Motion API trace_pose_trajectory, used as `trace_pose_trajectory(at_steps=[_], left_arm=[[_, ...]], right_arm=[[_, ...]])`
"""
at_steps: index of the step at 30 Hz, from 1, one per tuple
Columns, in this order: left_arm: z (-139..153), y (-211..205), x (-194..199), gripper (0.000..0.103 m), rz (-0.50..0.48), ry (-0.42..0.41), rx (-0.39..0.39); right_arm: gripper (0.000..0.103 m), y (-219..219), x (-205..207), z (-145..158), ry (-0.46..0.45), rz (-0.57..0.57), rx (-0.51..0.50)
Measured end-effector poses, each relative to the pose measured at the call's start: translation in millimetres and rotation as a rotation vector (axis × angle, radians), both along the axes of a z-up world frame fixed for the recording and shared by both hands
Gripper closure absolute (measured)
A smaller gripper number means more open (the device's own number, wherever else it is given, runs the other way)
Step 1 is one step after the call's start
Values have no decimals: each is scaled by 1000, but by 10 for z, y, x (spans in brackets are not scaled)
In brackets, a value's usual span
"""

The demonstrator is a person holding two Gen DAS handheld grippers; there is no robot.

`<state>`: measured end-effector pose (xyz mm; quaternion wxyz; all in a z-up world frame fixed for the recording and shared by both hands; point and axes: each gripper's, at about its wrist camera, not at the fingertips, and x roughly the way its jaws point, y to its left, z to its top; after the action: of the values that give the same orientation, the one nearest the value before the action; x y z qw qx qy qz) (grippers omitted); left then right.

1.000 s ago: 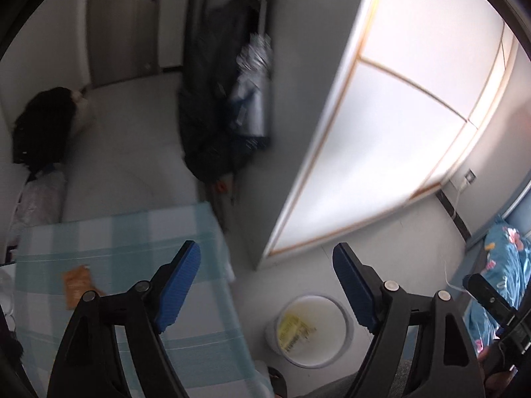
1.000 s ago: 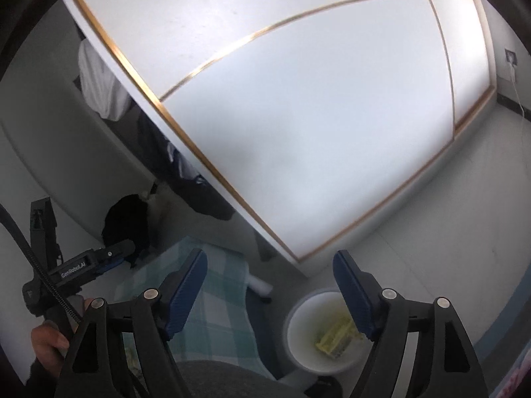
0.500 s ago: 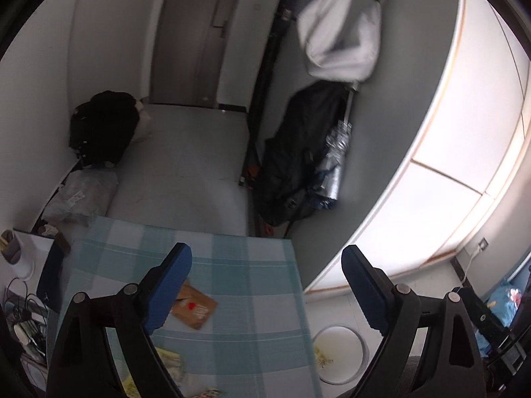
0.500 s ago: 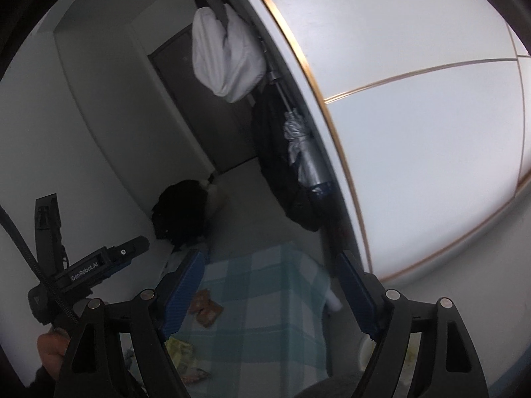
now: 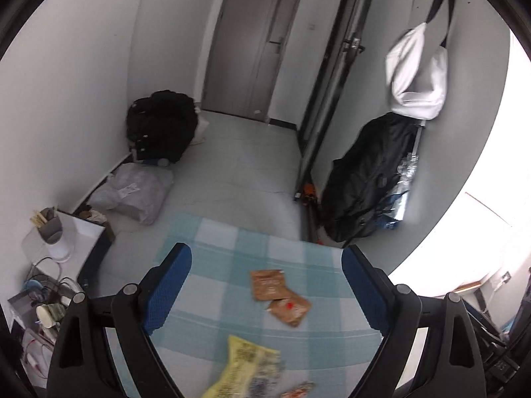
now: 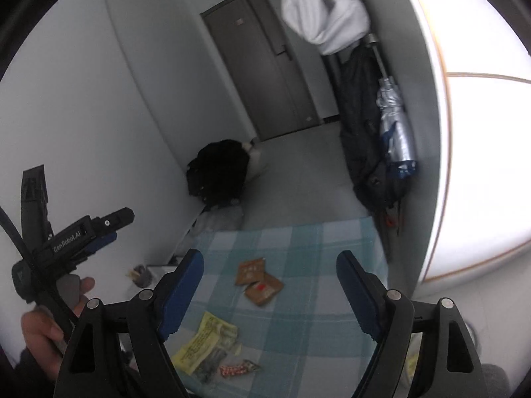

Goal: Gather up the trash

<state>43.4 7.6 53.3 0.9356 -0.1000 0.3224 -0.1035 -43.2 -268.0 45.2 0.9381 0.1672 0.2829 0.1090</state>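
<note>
A table with a blue checked cloth (image 5: 232, 242) (image 6: 298, 242) holds trash. Two brown sachets (image 5: 269, 284) (image 6: 251, 271) lie mid-table, one (image 5: 289, 309) (image 6: 264, 293) overlapping the other. A yellow wrapper (image 5: 240, 364) (image 6: 202, 341) lies nearer, with a small red-and-white wrapper (image 6: 237, 369) beside it. My left gripper (image 5: 267, 295) is open and empty above the table. My right gripper (image 6: 270, 293) is open and empty, also above the table. The left gripper's body (image 6: 79, 232) shows at the left of the right wrist view.
A black bag (image 5: 161, 126) and a grey plastic bag (image 5: 132, 194) lie on the floor by the left wall. A dark coat (image 5: 368, 179), a folded umbrella (image 6: 395, 132) and a white bag (image 5: 416, 79) hang at the right. A low white stand (image 5: 83, 232) holds clutter. A grey door (image 5: 255, 43) is at the back.
Both grippers swung up from the white bin on the floor to face the table and the room. The sachets and wrappers have come into view. Both stay open.
</note>
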Motion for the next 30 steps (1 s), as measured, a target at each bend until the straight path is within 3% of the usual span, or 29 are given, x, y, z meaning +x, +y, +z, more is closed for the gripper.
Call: trace_pose_trajectory(at_steps=[9, 14, 25, 30], left_arm=[[-323, 300, 68, 12, 39, 42, -7], [-538, 389, 154, 12, 27, 79, 27], [-726, 506, 339, 12, 2, 192, -43], [-781, 547, 414, 12, -7, 234, -79]], right_arm=[[14, 419, 196, -257, 41, 72, -106], [14, 555, 337, -444, 94, 89, -139], [14, 801, 779, -844, 208, 154, -223], [14, 972, 1139, -1132, 293, 235, -292]])
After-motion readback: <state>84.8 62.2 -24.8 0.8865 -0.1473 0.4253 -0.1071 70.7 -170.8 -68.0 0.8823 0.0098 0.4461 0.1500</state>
